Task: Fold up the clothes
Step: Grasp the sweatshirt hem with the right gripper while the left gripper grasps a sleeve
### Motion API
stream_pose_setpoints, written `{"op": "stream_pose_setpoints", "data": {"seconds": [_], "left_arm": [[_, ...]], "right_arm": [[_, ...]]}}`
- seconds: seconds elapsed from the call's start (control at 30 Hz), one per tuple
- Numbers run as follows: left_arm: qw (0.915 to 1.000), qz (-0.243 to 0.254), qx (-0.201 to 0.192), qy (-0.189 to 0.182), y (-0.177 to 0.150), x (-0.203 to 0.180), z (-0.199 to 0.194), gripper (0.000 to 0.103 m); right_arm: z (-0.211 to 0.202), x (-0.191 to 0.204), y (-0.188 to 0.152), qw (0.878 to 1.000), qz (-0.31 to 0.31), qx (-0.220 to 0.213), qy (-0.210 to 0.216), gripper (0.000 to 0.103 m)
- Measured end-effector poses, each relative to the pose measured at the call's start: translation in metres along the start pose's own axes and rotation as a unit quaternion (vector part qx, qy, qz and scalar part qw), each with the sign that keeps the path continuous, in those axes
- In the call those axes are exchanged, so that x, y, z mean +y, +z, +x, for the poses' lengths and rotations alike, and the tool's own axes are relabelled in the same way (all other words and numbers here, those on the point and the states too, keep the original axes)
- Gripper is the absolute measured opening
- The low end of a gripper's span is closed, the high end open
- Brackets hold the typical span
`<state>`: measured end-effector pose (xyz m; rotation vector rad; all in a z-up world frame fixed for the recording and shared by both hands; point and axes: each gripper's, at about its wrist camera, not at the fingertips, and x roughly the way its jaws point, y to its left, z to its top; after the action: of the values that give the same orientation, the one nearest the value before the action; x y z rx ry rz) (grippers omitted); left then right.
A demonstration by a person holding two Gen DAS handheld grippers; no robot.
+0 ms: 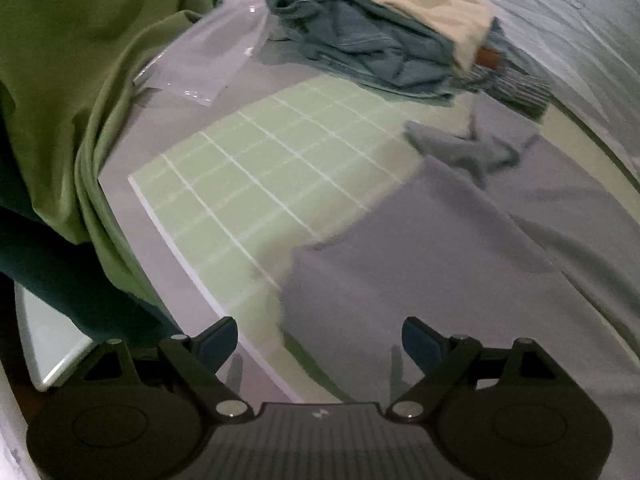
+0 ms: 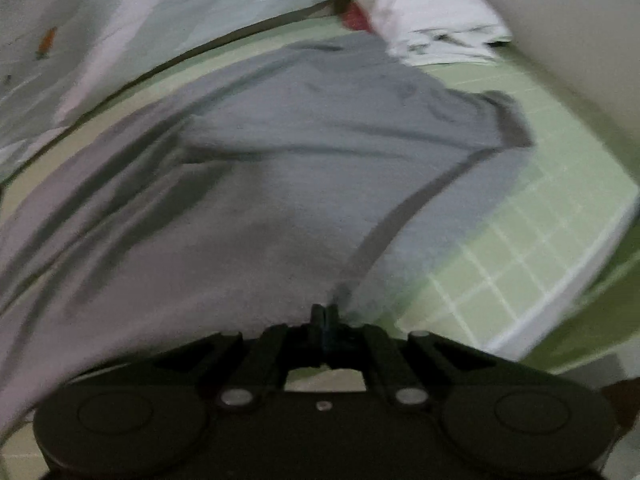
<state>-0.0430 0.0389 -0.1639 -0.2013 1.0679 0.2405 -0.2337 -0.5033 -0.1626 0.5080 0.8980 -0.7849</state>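
A grey garment (image 1: 460, 248) lies spread over a green cutting mat (image 1: 276, 168) with a white grid. My left gripper (image 1: 320, 344) is open and empty, just above the garment's near left edge. In the right wrist view the same grey garment (image 2: 280, 152) fills the middle, over the green mat (image 2: 520, 240). My right gripper (image 2: 325, 314) is shut on an edge of the grey garment, and the cloth pulls up in folds toward it. The view is blurred by motion.
A pile of blue and cream clothes (image 1: 380, 44) lies at the far side. A green cloth (image 1: 80, 80) hangs at the left. A clear plastic sheet (image 1: 192, 76) lies beyond the mat. White folded clothes (image 2: 424, 12) lie at the far right. A white sheet (image 2: 120, 20) lies behind.
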Motion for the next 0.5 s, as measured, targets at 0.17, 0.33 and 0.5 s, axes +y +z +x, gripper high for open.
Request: {"op": "stream_pose_setpoints", "data": {"seconds": [0.17,0.33,0.5], "left_arm": [[0.9985,0.02,0.017,-0.047,0.009,0.016,0.014,0.081],[0.994,0.061,0.015,-0.089,0.013,0.016,0.022,0.05],[0.99,0.069,0.008,-0.123,0.02,0.017,0.026,0.005]], "right_arm": [[-0.005,0.004,-0.009,0.999,0.031,-0.011,-0.022,0.0],[-0.016,0.01,-0.006,0.998,0.036,-0.036,-0.033,0.0],[-0.028,0.013,-0.003,0.996,0.04,-0.062,-0.044,0.0]]}}
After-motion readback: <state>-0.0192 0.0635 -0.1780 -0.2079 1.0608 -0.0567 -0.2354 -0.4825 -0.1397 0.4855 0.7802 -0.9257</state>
